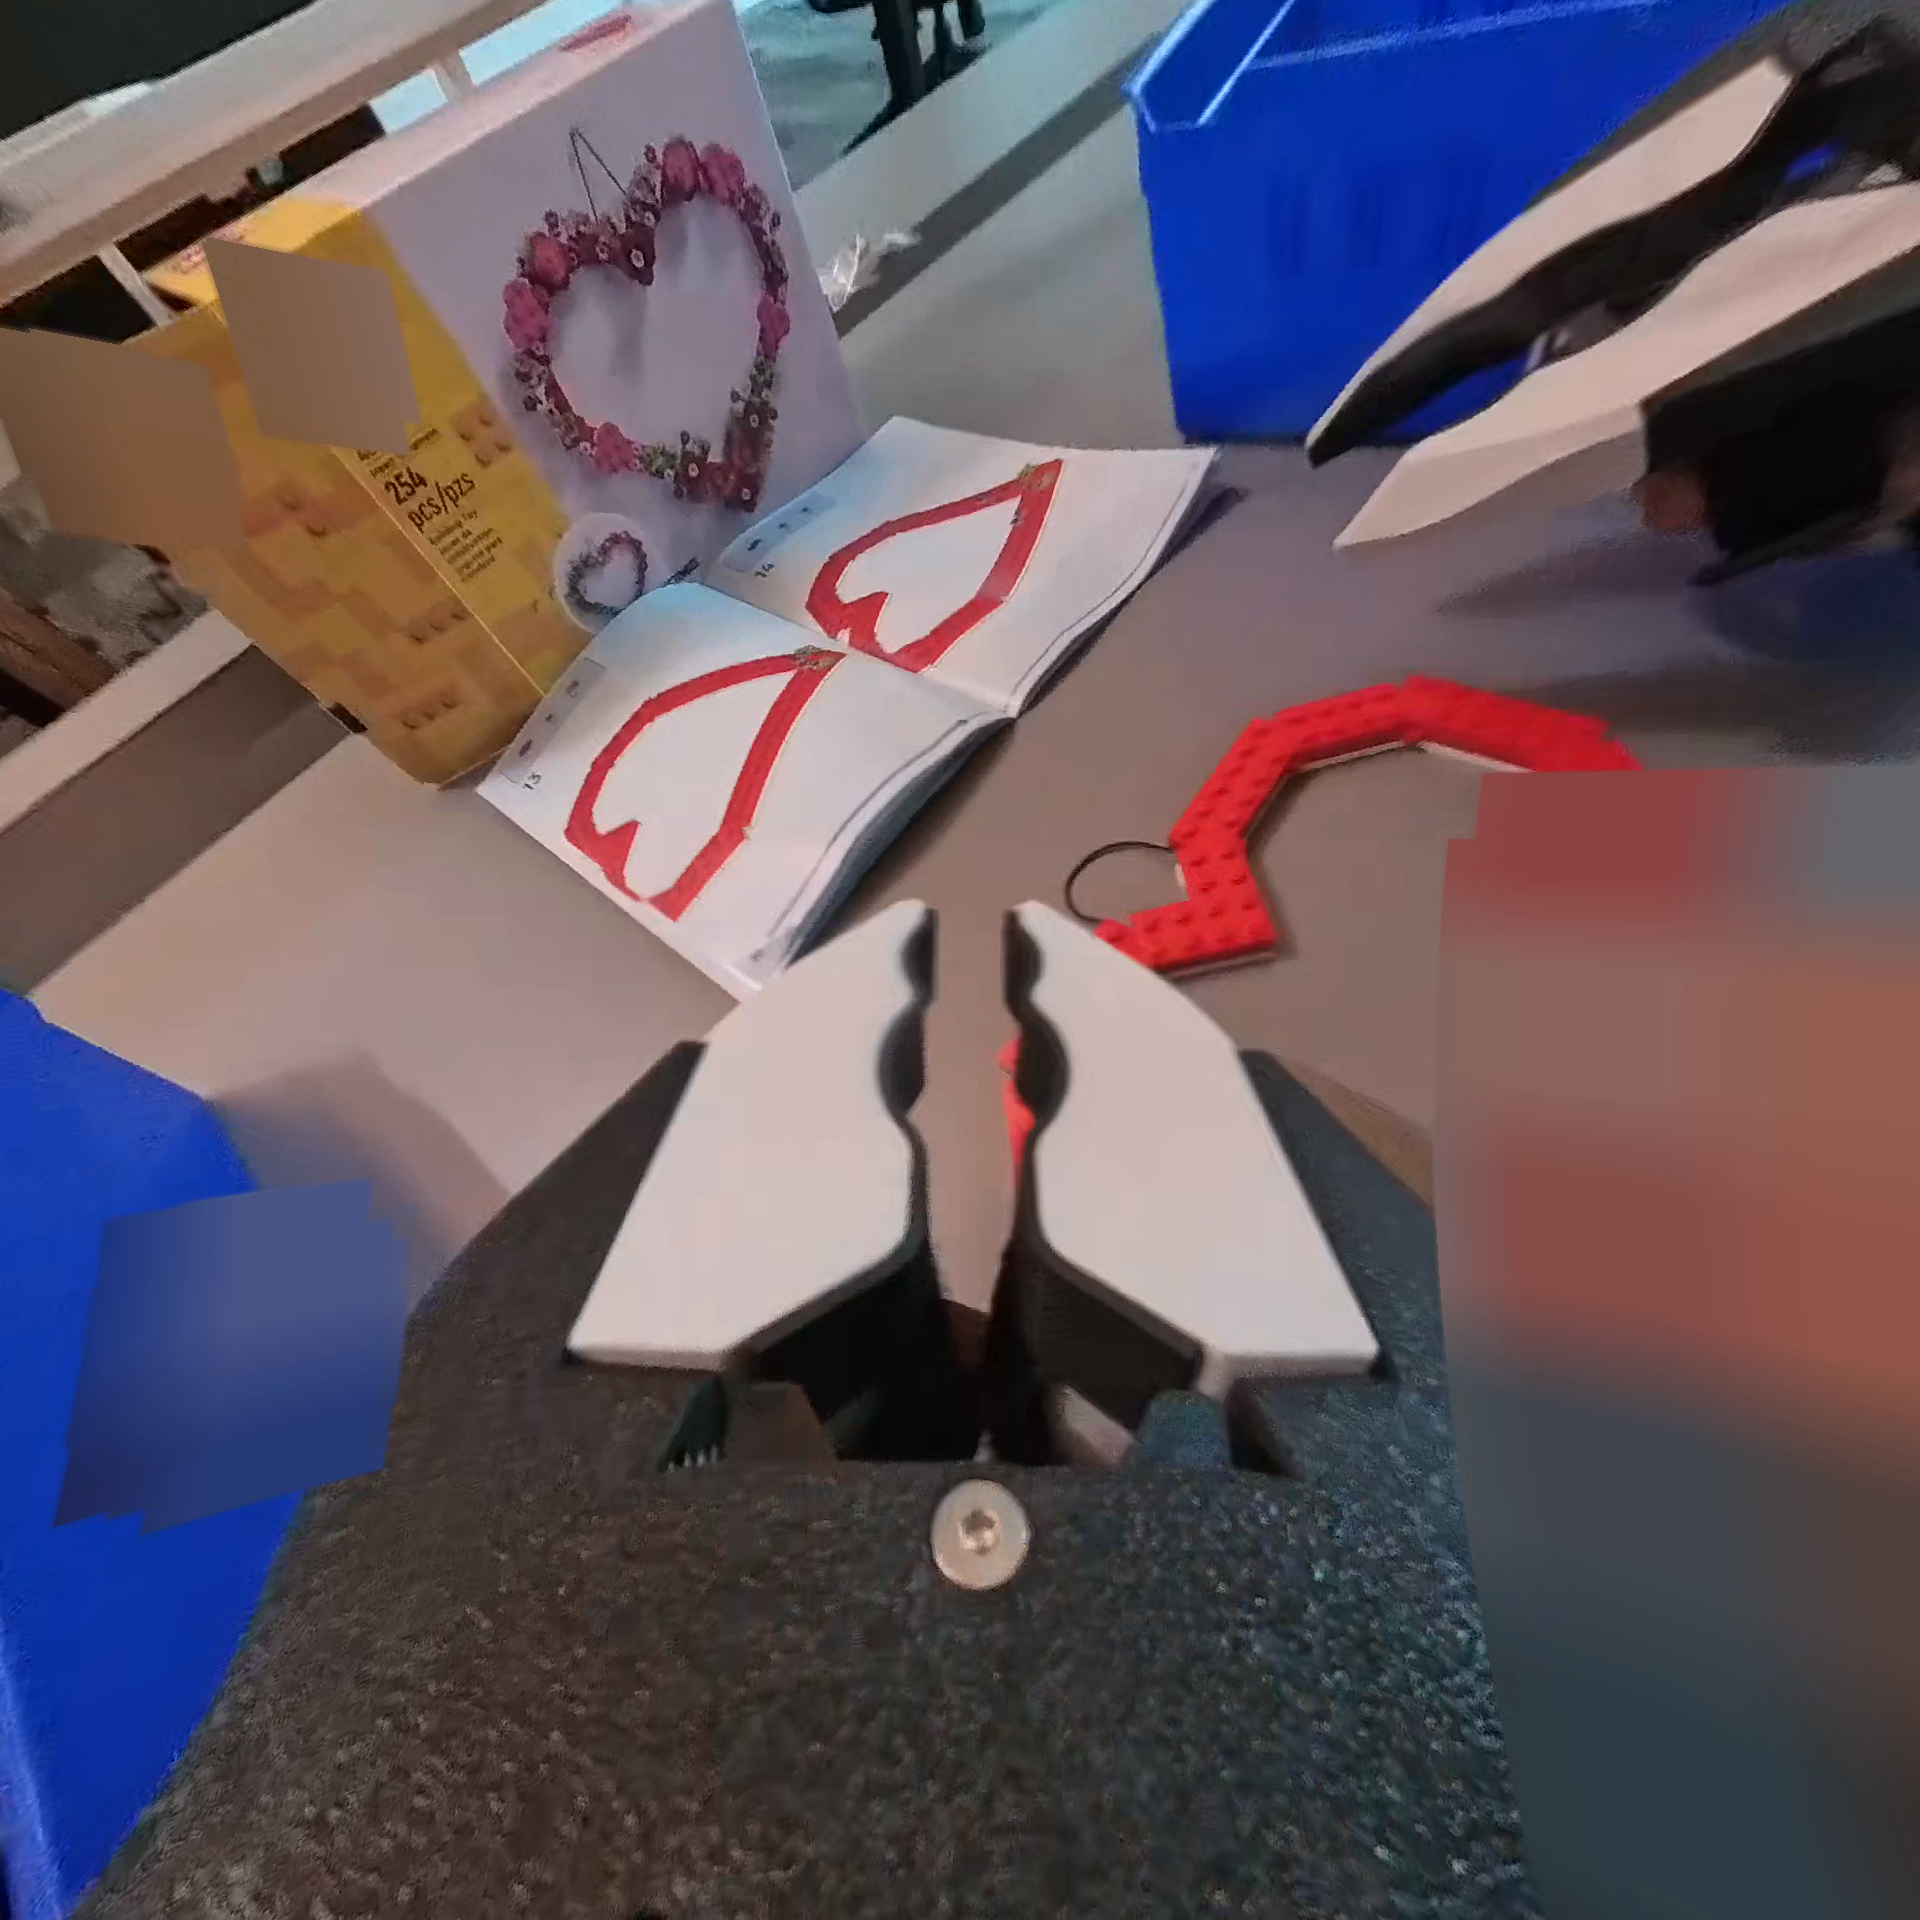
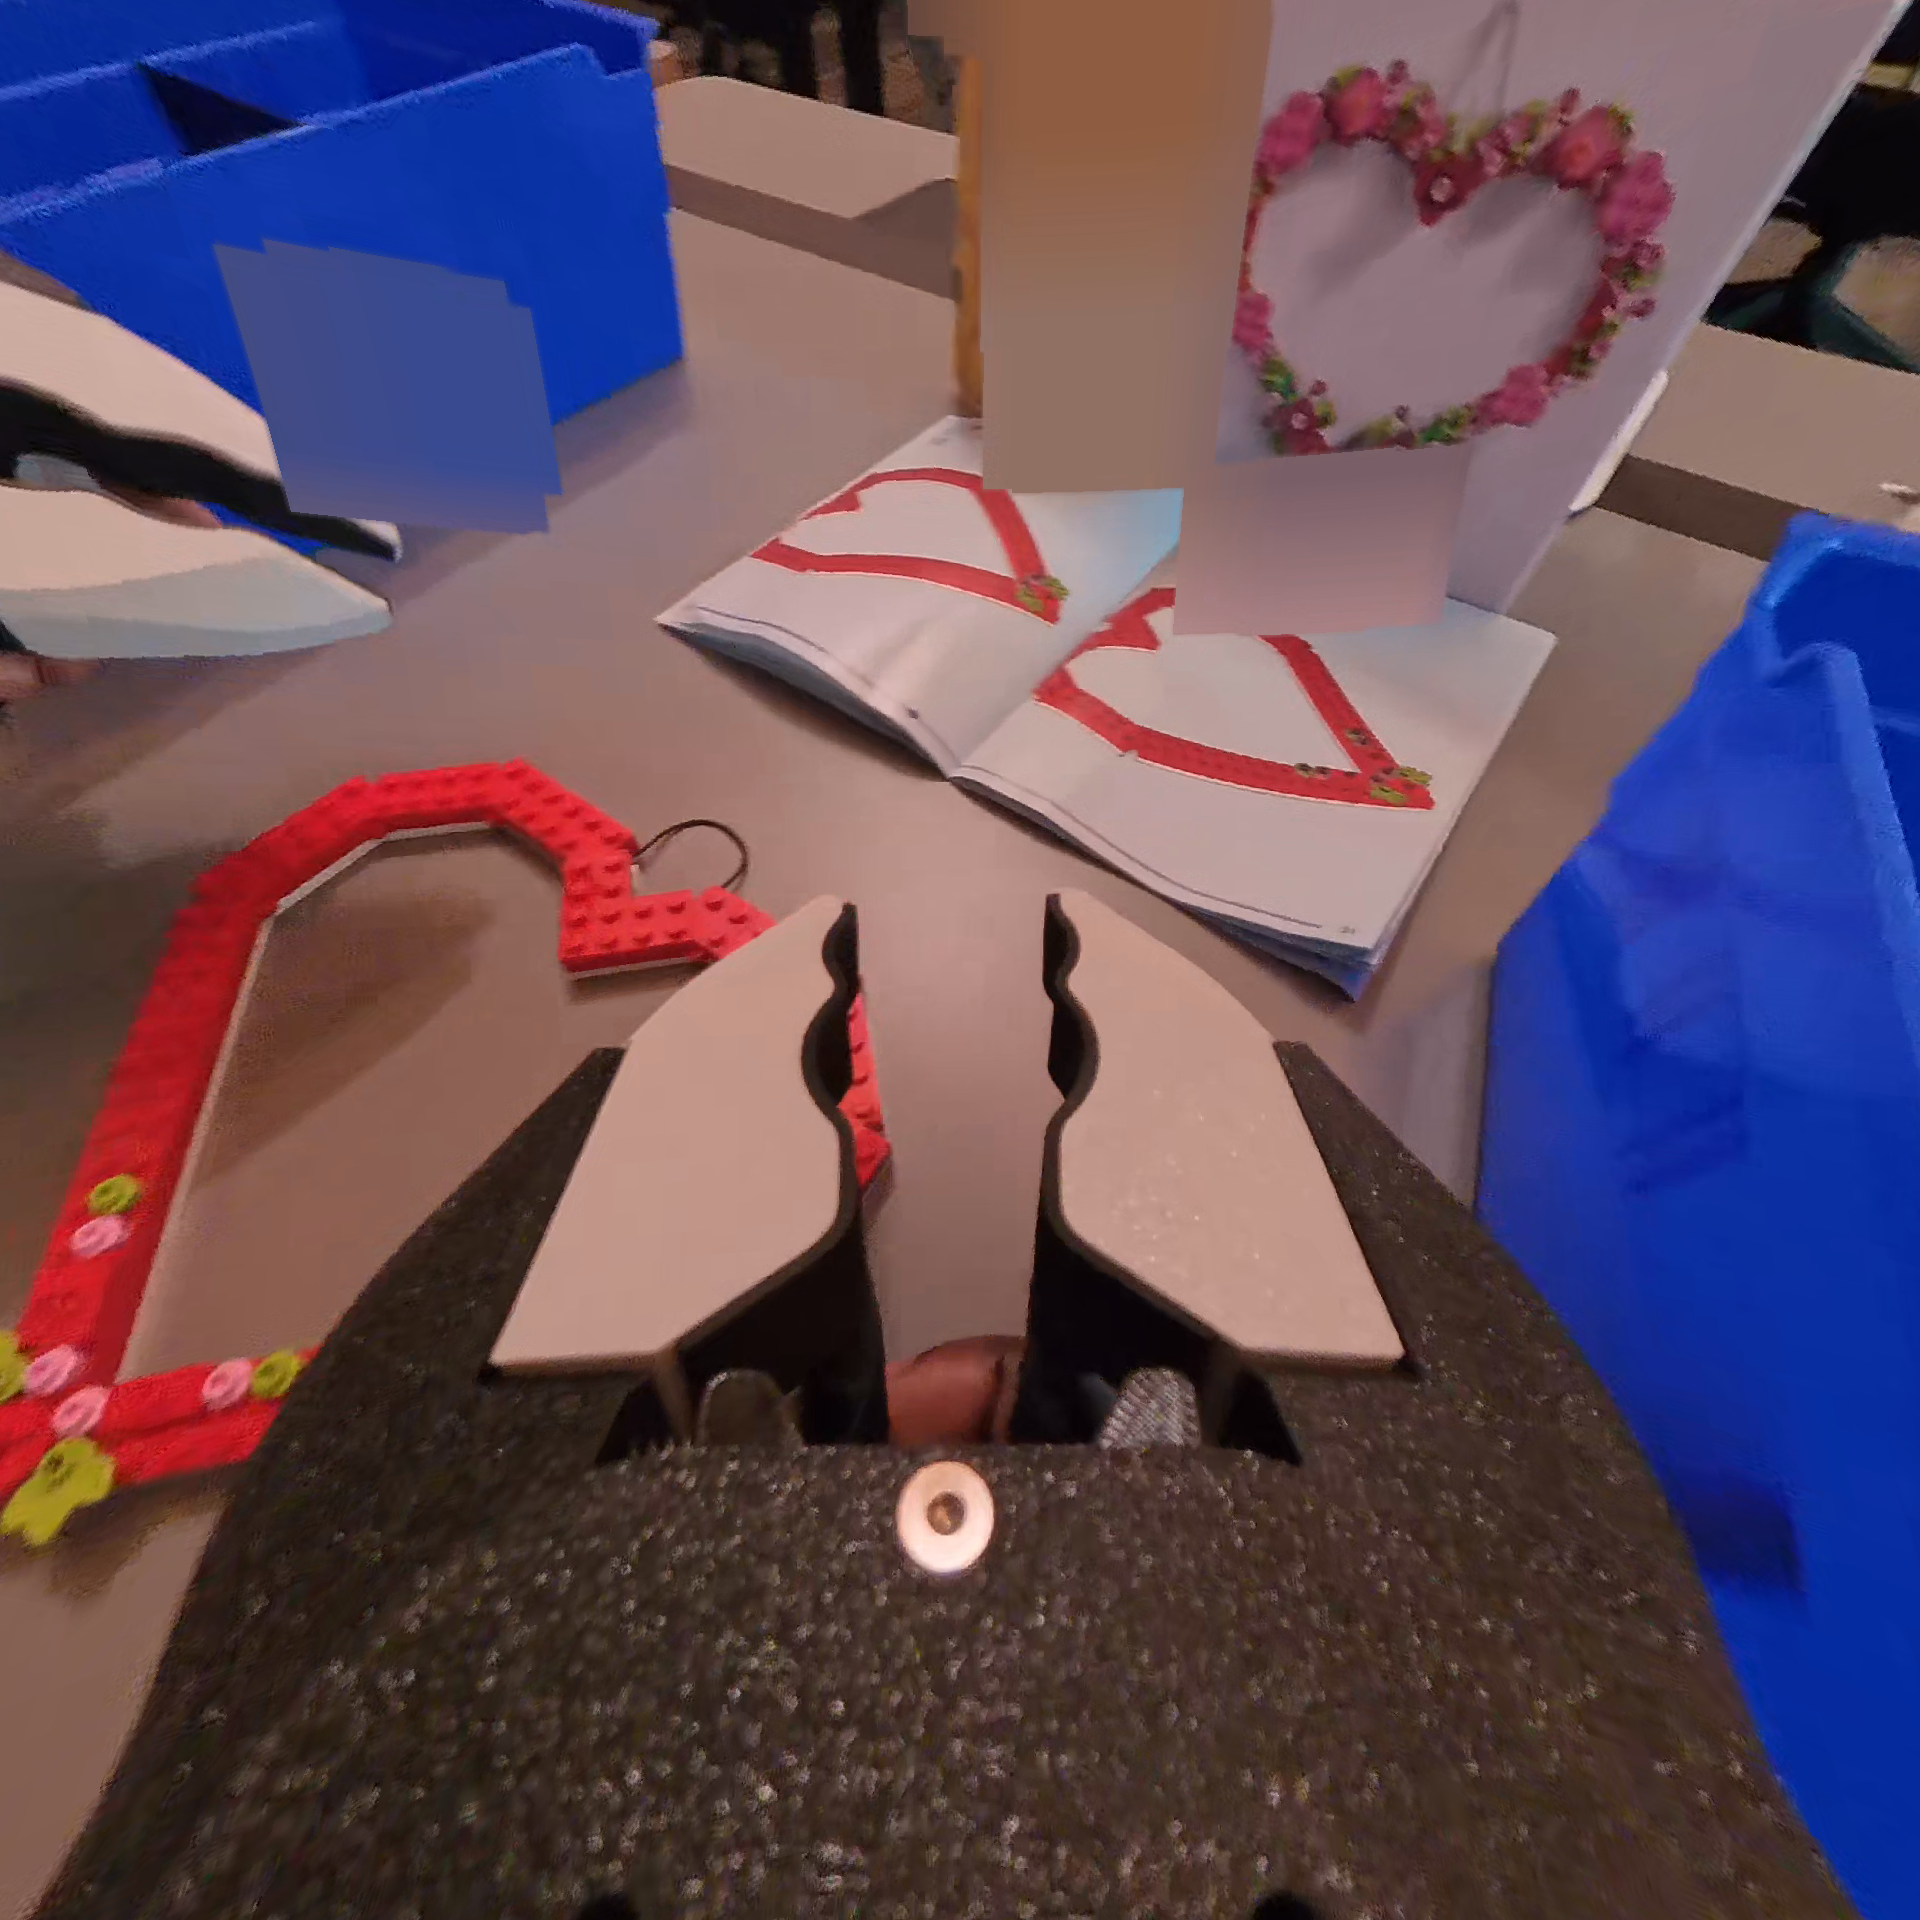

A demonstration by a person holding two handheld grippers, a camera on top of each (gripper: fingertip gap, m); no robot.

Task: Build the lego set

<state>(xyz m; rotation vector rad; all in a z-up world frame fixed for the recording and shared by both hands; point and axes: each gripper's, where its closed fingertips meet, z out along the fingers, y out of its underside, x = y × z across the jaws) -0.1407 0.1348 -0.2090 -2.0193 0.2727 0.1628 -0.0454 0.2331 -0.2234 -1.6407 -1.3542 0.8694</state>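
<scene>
1. The grey table (image 2: 540,665) is lying under everything, running across both of my wrist views.
2. Blue bins are standing around the work area: one (image 1: 1340,239) at 1 o'clock in my left wrist view, another (image 2: 1714,1091) filling the 3 o'clock side of my right wrist view, and a third (image 2: 343,177) at 11 o'clock there.
3. The set's box (image 1: 623,312) is standing upright at 11 o'clock in the left view, its heart-wreath picture facing me.
4. The instruction booklet (image 2: 1143,748) is lying open and flat just in front of the box, at 1 o'clock in the right view.
5. The red heart frame (image 2: 166,1049) is lying flat on the table at 9 o'clock in my right view. Its long axis is running from the pointed tip at 8 o'clock, where green and pink flower studs (image 2: 99,1236) are sitting, up to the notched top near 11 o'clock beside my finger. A black cord loop (image 2: 707,847) is sticking out of that notch.
6. My left tongs (image 1: 968,925) are hanging over the table with only a narrow slit between the fingers, pinching nothing.
7. My right tongs (image 2: 951,914) are standing spread with a clear gap, holding nothing; the left-hand finger is overlapping the frame's top lobe.
</scene>
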